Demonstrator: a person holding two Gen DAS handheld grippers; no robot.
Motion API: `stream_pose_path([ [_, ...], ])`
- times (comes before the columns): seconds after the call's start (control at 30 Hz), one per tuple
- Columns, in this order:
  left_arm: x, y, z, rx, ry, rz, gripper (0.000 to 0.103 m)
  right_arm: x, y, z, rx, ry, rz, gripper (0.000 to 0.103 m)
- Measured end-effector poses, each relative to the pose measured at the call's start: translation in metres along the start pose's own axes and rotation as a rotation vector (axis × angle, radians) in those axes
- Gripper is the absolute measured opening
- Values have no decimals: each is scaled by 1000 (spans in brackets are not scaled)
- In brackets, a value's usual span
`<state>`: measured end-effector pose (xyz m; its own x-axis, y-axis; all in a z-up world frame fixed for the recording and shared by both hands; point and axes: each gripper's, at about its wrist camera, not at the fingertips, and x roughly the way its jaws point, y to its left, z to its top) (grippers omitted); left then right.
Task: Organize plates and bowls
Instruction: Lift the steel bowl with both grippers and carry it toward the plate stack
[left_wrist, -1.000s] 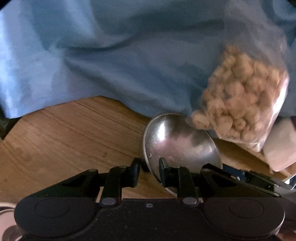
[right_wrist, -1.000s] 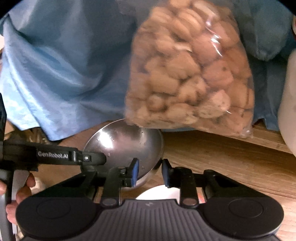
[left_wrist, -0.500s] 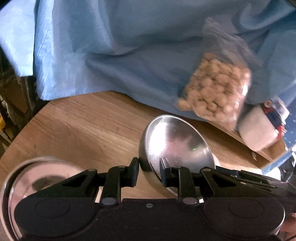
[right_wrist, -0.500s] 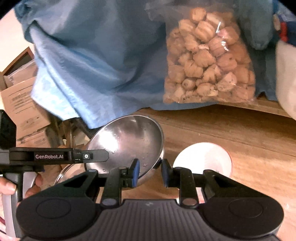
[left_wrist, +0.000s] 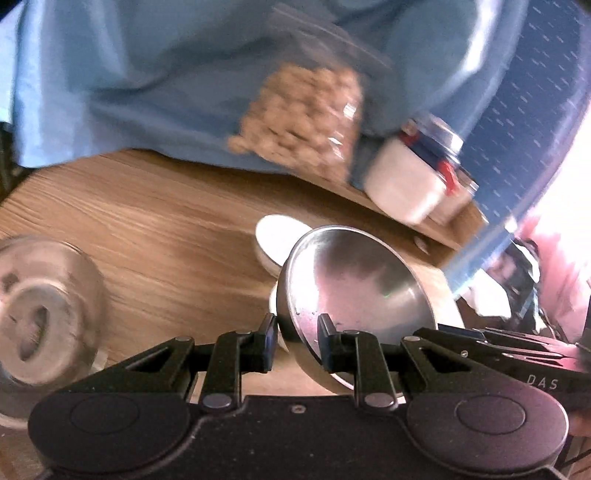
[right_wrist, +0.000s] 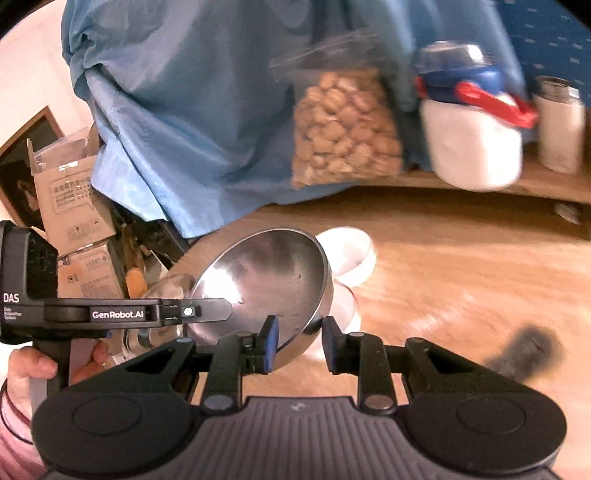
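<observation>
Gripping the empty steel bowl by opposite rims, left gripper and right gripper held it over open wooden tabletop; glass bowl sat near the left edge.

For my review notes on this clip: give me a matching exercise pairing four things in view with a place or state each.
Things:
1. steel bowl
2. glass bowl
3. snack bag
4. white jar

Places or states:
A. blue lid, red clasp
B. tilted, rim between both grippers' fingers
C. leaning on the blue cloth
D. on the table, far left in the left wrist view

Pairs: 1-B, 2-D, 3-C, 4-A
</observation>
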<state>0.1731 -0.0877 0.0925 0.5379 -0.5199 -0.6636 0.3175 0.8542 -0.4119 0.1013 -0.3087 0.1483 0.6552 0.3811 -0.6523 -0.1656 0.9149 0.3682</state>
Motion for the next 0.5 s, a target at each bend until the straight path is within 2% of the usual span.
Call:
stream_pose_path([
  [0.27,34,-38,-38,77,115,-95,24,-53,-23,-46,64,11,-108,29],
  [0.5,61,-50,-53,116,194,-102,24,-58,-43,-64,112,43,-132,29],
])
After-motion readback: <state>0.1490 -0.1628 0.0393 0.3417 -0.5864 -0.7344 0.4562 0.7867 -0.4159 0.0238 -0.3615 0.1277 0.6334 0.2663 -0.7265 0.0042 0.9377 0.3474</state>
